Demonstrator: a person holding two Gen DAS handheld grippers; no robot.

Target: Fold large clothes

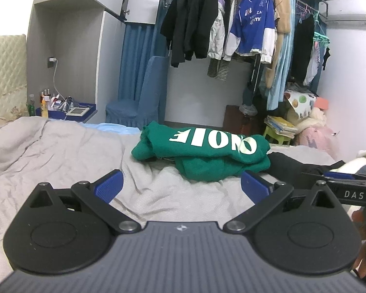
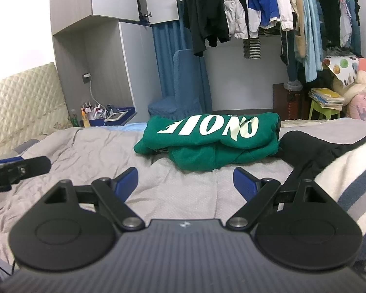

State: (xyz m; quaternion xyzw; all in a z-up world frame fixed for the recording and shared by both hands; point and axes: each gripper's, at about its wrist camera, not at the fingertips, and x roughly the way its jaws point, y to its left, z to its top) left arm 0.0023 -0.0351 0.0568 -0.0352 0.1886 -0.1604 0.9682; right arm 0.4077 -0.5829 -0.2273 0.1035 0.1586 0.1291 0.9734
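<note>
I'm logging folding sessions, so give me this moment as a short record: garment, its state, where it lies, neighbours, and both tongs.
garment: green sweatshirt with white lettering
state: folded into a compact bundle
surface: grey bedsheet
neighbours: black garment on its right, striped white cloth nearer the camera
left tongs: open, nothing between the pads, short of the sweatshirt
right tongs: open, empty, short of the sweatshirt

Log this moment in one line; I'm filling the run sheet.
green sweatshirt: folded on bed | left hand-held gripper: open, empty | right hand-held gripper: open, empty
</note>
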